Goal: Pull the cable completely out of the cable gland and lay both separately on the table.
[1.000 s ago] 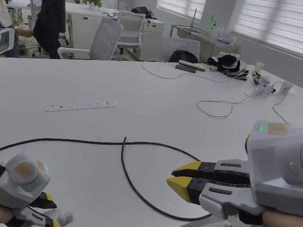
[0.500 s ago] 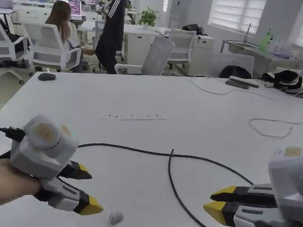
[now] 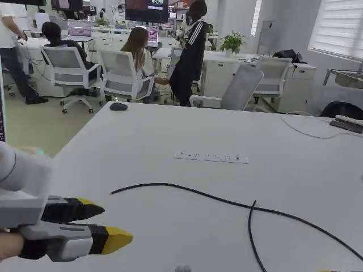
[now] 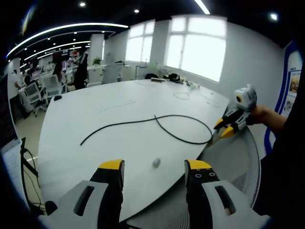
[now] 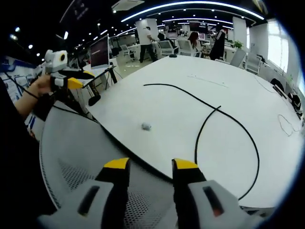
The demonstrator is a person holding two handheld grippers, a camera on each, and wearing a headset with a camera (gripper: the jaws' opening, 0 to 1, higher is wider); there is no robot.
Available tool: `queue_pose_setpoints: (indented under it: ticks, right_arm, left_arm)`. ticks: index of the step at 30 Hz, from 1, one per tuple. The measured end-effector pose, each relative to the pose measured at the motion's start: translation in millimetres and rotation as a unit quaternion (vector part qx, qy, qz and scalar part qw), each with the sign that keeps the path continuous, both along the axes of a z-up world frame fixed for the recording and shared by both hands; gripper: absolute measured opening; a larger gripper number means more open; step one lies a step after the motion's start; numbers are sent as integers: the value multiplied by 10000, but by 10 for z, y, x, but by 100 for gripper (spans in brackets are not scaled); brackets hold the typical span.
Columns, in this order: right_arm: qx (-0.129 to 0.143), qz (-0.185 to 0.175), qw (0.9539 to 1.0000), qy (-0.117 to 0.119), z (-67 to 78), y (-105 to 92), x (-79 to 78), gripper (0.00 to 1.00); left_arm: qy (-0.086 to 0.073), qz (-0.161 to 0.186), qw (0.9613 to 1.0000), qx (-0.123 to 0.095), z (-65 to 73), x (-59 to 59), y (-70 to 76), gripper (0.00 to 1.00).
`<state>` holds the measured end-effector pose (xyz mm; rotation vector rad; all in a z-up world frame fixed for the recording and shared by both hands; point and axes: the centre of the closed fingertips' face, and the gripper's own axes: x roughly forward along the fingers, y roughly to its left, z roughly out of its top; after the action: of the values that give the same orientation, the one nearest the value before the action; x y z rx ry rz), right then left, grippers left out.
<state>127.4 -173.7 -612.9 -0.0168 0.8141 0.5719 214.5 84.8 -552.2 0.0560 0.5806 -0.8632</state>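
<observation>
A long black cable (image 3: 227, 202) lies loose in a curve on the white table (image 3: 170, 136); it also shows as the cable (image 4: 157, 119) and the cable (image 5: 205, 102). A small grey cable gland (image 5: 146, 126) lies by itself near the table's front edge, apart from the cable, also seen as the gland (image 4: 156, 162) and gland (image 3: 182, 268). My left gripper (image 3: 102, 224) is open and empty, off the table's left side. In its own view the left gripper (image 4: 155, 169) stands open. My right gripper (image 5: 151, 164) is open and empty, back from the table edge.
A white power strip (image 3: 211, 157) lies across the table's middle and a dark mouse (image 3: 118, 106) sits at its far edge. Office chairs (image 3: 244, 85) and people stand beyond. A grey mesh chair seat (image 5: 81, 157) lies under the right gripper.
The head camera has swung left. My left gripper has drawn away to the left of the gland. The right gripper has gone out of the head view.
</observation>
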Motion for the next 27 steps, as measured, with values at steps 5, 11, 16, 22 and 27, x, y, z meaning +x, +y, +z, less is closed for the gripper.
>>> queue_pose_setpoints:
  ticks: [5, 11, 16, 22, 27]
  right_arm:
    - [142, -214, 9996, 76, -44, 18, -5, 42]
    - [72, -238, 9994, 245, -159, 61, -35, 48]
    - [100, -308, 9991, 275, -182, 53, -28, 50]
    - [73, -310, 9988, 371, -238, 76, -26, 52]
    - [74, -334, 9985, 421, -260, 79, -34, 52]
  left_arm:
    - [33, 394, 9992, -88, -107, -43, 127, 57]
    - [145, 663, 9977, -84, -257, -78, 135, 64]
    - [235, 781, 9966, -82, -329, -97, 149, 69]
    - [397, 826, 9958, -58, -472, -161, 146, 71]
    - [477, 802, 9956, -52, -518, -208, 136, 70]
